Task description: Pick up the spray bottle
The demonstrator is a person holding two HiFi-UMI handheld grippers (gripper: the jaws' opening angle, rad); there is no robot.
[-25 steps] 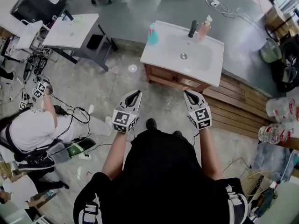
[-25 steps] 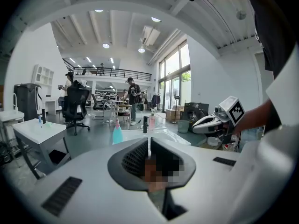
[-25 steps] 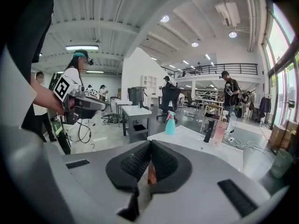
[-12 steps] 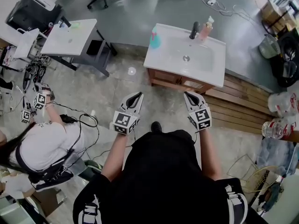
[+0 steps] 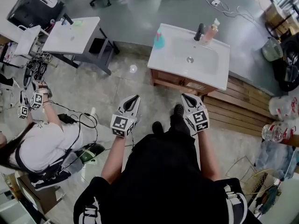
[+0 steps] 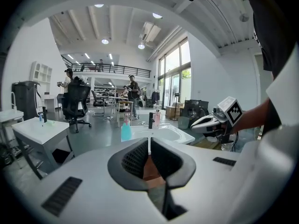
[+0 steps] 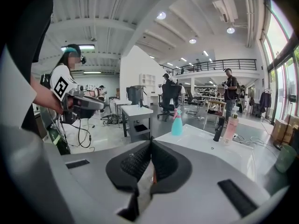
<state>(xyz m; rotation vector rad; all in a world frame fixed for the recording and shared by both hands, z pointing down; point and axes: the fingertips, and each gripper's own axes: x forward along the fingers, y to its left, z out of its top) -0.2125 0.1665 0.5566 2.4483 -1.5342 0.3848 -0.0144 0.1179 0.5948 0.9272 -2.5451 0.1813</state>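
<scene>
While the bottle (image 5: 159, 40) stands at the sink's (image 5: 220, 80) far left corner, the left gripper (image 5: 134, 98) and right gripper (image 5: 185, 97) are held short of the sink, jaws pressed together on nothing, so approach is judged the step in hand, with opened jaws needed next.

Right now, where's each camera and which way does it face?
Head view: on the person's head, steeply down over torso, forearms, left gripper, right gripper; sink ahead.
Left gripper view: on that gripper, along its shut jaws toward the sink; right gripper at right.
Right gripper view: likewise along shut jaws; left gripper at left.
All three share the spray bottle on the sink.
</scene>
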